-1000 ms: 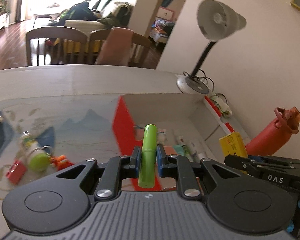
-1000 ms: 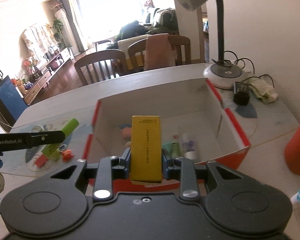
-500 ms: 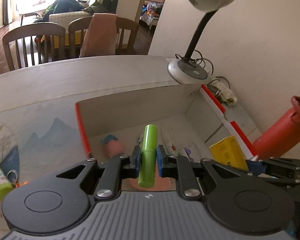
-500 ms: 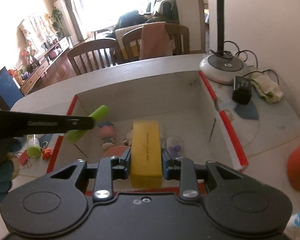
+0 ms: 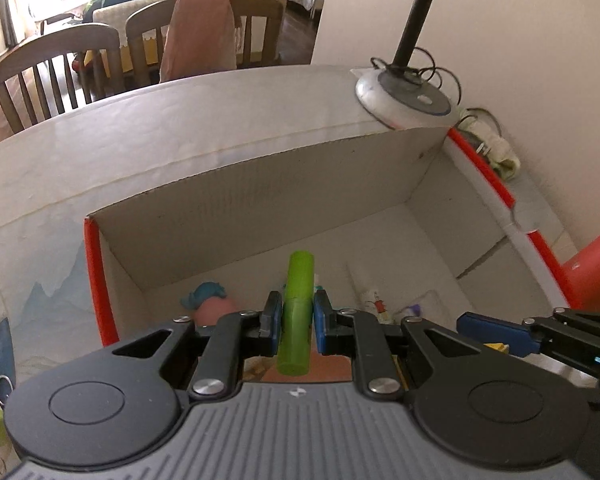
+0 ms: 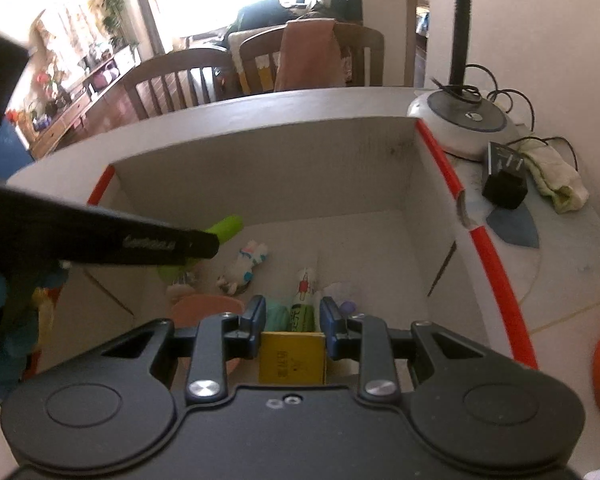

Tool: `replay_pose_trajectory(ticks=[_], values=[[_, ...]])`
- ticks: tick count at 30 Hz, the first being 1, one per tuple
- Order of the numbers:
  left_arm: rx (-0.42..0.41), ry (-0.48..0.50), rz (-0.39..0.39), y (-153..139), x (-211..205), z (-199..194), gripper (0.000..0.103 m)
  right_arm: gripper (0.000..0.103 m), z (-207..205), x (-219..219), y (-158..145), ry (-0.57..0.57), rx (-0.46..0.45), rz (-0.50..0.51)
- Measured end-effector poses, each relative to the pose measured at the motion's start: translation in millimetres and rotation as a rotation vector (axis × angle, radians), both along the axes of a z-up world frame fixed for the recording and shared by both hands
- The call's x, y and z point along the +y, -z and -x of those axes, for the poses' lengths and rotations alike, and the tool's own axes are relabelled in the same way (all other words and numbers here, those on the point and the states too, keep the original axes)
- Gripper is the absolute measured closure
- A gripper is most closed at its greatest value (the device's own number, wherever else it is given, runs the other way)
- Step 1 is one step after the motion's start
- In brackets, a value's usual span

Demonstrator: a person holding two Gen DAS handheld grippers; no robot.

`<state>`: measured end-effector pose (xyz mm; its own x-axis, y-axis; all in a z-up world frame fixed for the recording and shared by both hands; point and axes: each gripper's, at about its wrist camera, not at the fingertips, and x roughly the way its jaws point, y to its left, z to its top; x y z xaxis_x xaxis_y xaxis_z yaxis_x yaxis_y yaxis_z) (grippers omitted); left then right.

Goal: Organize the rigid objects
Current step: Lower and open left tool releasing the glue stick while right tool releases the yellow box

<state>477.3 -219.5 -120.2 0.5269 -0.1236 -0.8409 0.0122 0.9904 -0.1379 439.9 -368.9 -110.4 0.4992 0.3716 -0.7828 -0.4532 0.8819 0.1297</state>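
your left gripper (image 5: pixel 296 316) is clamped on a green tube (image 5: pixel 297 312), which points upright over the box (image 5: pixel 260 200) near its near wall. your right gripper (image 6: pixel 293 322) pinches a yellow pack (image 6: pixel 293 356) low between its pads, over the box's near right part. on the box floor lie a pink toy (image 5: pixel 212 310) toward the left wall, a white toy (image 6: pixel 248 264) and small tubes (image 6: pixel 305 292). a lamp base (image 6: pixel 458 124) sits past the far right corner.
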Motion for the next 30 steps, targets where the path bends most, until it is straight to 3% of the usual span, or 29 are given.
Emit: replay_pose_trajectory(ticks=[15,26,30], values=[[0.193,-0.022,0.005,31.5,4.3,-19.5,0.087,0.072,11.2,7.4,4.4,-0.062,0.038,0.027],[0.218,-0.031,0.017,28.5,6.8,-13.3,0.087,0.068,7.5,-0.1,0.4,-0.04,0.05,-0.008],[0.194,-0.024,0.024,20.9,8.0,-3.8,0.086,0.061,7.7,-3.0,-5.2,-0.032,0.046,-0.033]])
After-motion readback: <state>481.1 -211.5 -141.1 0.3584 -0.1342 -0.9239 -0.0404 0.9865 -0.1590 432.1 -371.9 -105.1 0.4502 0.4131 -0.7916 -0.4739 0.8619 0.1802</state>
